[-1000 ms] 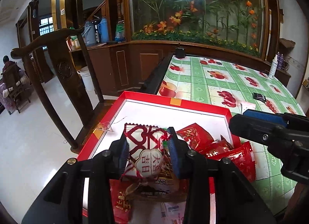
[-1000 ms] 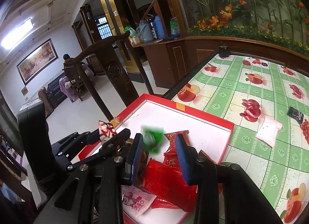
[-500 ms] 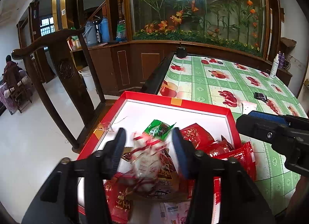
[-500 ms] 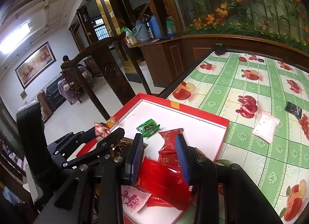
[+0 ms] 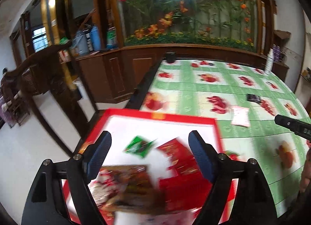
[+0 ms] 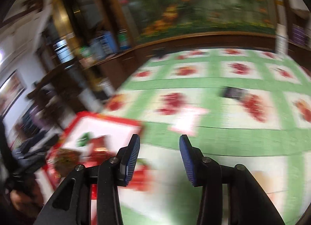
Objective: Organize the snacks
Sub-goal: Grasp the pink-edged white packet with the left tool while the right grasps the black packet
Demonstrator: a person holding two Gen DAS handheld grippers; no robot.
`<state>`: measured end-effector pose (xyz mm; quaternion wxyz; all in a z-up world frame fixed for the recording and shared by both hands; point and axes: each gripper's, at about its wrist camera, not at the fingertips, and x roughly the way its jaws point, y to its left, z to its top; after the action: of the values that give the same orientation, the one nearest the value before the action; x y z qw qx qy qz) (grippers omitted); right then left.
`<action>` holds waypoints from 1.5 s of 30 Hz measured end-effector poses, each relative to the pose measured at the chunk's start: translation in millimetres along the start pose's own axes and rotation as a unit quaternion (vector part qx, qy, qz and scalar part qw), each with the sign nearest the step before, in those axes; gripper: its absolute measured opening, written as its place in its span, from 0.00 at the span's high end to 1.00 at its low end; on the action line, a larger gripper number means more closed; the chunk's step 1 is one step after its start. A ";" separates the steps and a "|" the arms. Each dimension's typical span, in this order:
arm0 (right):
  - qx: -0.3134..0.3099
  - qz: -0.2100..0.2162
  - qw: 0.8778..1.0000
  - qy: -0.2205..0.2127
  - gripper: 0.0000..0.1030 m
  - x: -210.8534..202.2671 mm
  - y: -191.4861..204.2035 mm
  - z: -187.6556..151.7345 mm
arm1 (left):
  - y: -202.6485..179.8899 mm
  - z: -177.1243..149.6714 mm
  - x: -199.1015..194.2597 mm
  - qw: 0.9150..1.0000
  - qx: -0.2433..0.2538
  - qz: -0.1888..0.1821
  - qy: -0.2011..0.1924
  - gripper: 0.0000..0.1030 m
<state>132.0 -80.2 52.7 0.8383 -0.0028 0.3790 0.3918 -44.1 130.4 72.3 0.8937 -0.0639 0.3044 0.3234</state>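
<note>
Left view: left gripper (image 5: 149,154) above red box (image 5: 217,128), jaws wide, holding nothing. Green packet (image 5: 140,146) and red packets (image 5: 178,157) heaped inside, seemingly for sorting.

Right view: right gripper (image 6: 159,159) over desk (image 6: 223,137), jaws wide, empty, facing pale packet (image 6: 186,121), probably next.

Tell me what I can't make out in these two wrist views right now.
- Left wrist: snack packets in the red box smear together; printing unreadable.
- Left wrist: right gripper cut off by the edge.
- Right wrist: pink packet and dark packet motion-blurred, labels unreadable.
</note>
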 end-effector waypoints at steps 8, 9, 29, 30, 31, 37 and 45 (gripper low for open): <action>0.105 -0.011 0.994 0.021 0.49 -3.3 -112.9 6.8 | -95.4 43.8 26.9 0.998 0.041 -0.022 0.039 0.20; 0.101 -0.016 0.994 0.023 0.49 -0.2 -117.1 13.0 | -107.9 46.9 35.4 0.998 0.040 -0.019 0.050 0.20; 0.025 0.016 0.998 0.057 0.30 154.1 -134.8 129.4 | -214.7 38.4 159.5 0.990 0.047 0.023 0.131 0.20; 0.026 0.020 0.997 0.064 0.30 163.9 -131.5 130.6 | -216.0 37.3 162.7 0.990 0.046 0.011 0.134 0.20; 0.022 0.022 0.997 0.074 0.31 170.4 -128.6 130.7 | -214.9 33.8 167.3 0.988 0.042 -0.002 0.147 0.19; -0.030 -0.025 0.994 0.105 0.73 173.7 -109.0 110.6 | -216.9 28.9 154.7 0.985 0.034 -0.074 0.150 0.65; -0.031 -0.028 0.991 0.129 0.82 99.7 -125.0 55.6 | -224.9 -0.2 110.3 0.977 0.071 -0.130 0.153 0.67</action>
<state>290.1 -84.7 -7.8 0.7925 -0.0899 0.4718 0.3760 161.3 13.7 -10.9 0.8729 -0.0882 0.4492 0.1686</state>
